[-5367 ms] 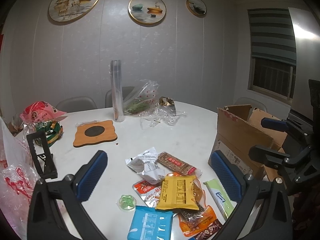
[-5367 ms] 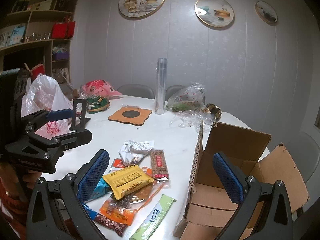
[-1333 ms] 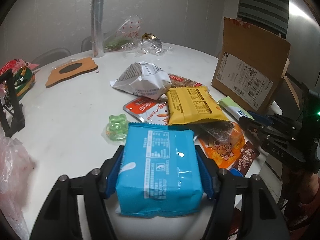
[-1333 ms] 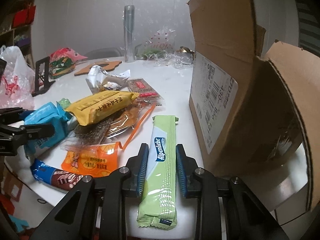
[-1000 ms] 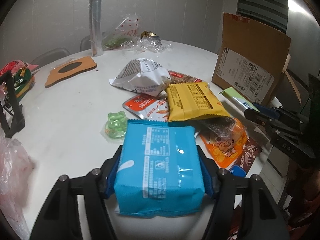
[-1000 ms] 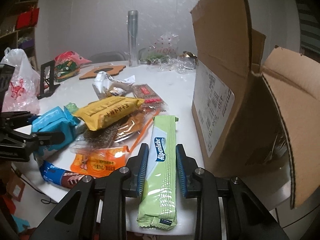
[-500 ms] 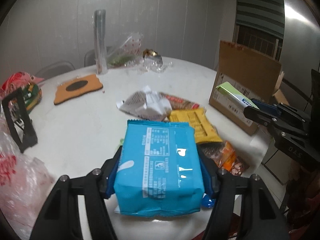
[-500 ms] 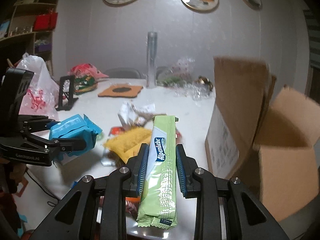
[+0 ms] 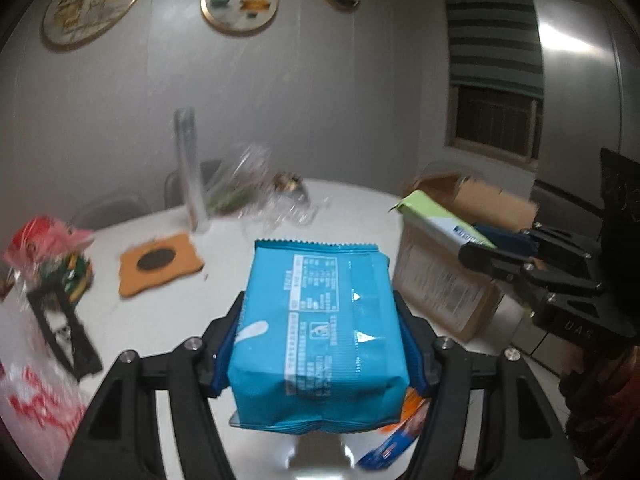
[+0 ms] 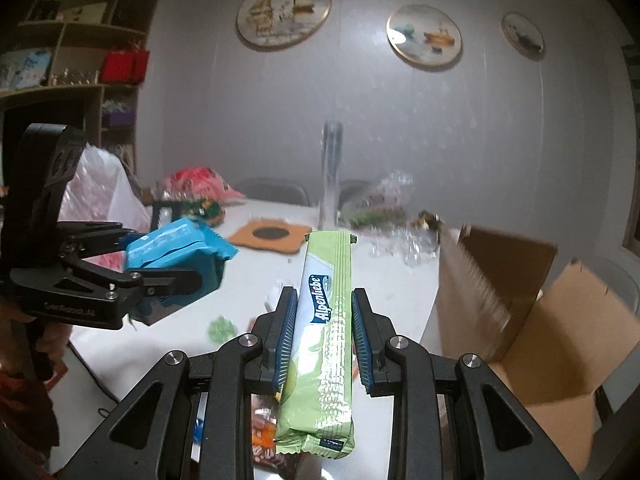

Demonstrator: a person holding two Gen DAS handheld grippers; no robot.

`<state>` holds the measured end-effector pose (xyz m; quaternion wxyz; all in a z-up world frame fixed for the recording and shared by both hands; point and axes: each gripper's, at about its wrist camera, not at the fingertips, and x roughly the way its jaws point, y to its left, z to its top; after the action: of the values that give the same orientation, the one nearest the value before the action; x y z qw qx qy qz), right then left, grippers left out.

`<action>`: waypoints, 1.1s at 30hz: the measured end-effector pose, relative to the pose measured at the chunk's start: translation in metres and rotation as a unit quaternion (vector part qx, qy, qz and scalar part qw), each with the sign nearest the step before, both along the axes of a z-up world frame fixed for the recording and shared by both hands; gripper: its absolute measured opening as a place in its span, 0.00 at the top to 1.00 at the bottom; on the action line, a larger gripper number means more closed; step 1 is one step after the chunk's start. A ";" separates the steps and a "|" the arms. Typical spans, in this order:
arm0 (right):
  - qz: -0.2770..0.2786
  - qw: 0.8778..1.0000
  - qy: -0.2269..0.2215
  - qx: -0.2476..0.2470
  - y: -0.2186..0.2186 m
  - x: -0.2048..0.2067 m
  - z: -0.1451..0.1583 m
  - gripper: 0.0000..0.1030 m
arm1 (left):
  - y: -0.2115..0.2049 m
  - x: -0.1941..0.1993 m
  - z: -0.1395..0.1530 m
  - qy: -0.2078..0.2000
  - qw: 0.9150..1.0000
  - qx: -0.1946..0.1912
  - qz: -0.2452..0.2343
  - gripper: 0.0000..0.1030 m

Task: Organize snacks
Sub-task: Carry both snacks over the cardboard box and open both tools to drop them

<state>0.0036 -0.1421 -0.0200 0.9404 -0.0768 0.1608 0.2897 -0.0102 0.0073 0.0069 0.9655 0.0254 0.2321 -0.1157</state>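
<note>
Only the right wrist view shows the open shelving (image 10: 76, 60) on the far left wall; only the left wrist view shows the window with its striped blind (image 9: 496, 76) on the far right. Both show the white table (image 9: 168, 320) and three round wall pictures.

The cardboard box (image 10: 532, 320) stands open at the table's right edge, flaps up. Its inside is brown and blurred in the right wrist view, and no contents can be made out; the left wrist view gives mainly its labelled outer wall.

The left gripper (image 9: 318, 340) is clamped on a blue snack pack (image 9: 320, 332), held clear above the table, both pads pressed to its sides. The pack hides most of the loose snacks beneath it; only an orange and a blue corner show at its lower right.

The right gripper (image 10: 323, 340) is closed tight on a long green Alpenliebe candy pack (image 10: 326, 340), raised above the table just left of the box. In the left wrist view that pack's far end juts in front of the box's top.

Further off lie a wooden coaster (image 9: 160, 262), a clear upright roll (image 9: 188, 168) and crumpled plastic bags, all smeared by blur. A small green sweet (image 10: 221, 327) lies on the table, visible only in the right wrist view.
</note>
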 end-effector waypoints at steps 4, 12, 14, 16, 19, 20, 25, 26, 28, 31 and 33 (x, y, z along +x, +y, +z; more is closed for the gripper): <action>0.001 1.000 -0.014 0.013 -0.019 0.002 0.030 0.78 | -0.028 0.012 0.032 -0.021 0.999 0.012 -0.034 0.39; -0.047 0.998 -0.037 0.029 -0.083 0.011 0.072 0.78 | -0.096 0.059 0.074 -0.007 0.992 0.022 -0.122 0.39; -0.056 0.997 -0.031 0.031 -0.097 0.016 0.077 0.78 | -0.116 0.075 0.078 0.002 0.990 0.033 -0.140 0.39; -0.068 0.997 -0.023 0.033 -0.115 0.023 0.080 0.78 | -0.138 0.092 0.080 0.017 0.987 0.041 -0.157 0.39; -0.085 0.996 -0.011 0.034 -0.138 0.036 0.082 0.78 | -0.165 0.115 0.079 0.044 0.981 0.048 -0.184 0.39; -0.091 0.995 -0.007 0.033 -0.145 0.040 0.081 0.78 | -0.173 0.120 0.077 0.052 0.979 0.053 -0.189 0.39; -0.108 0.994 0.011 0.034 -0.175 0.059 0.081 0.78 | -0.202 0.153 0.069 0.099 0.969 0.074 -0.215 0.39; -0.109 0.993 0.015 0.033 -0.179 0.065 0.083 0.78 | -0.207 0.158 0.067 0.108 0.966 0.080 -0.221 0.39; -0.100 0.994 0.031 0.029 -0.184 0.076 0.084 0.78 | -0.212 0.166 0.061 0.126 0.960 0.095 -0.232 0.39; -0.066 0.995 0.073 0.024 -0.189 0.092 0.083 0.78 | -0.225 0.176 0.054 0.151 0.953 0.111 -0.240 0.39; -0.050 0.994 0.098 0.022 -0.191 0.106 0.084 0.78 | -0.231 0.179 0.049 0.159 0.950 0.117 -0.242 0.39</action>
<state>0.1093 -0.3335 0.0637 0.9350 -0.0197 0.2492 0.2517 0.1692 -0.2239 0.0555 0.8494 0.1754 0.3810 -0.3205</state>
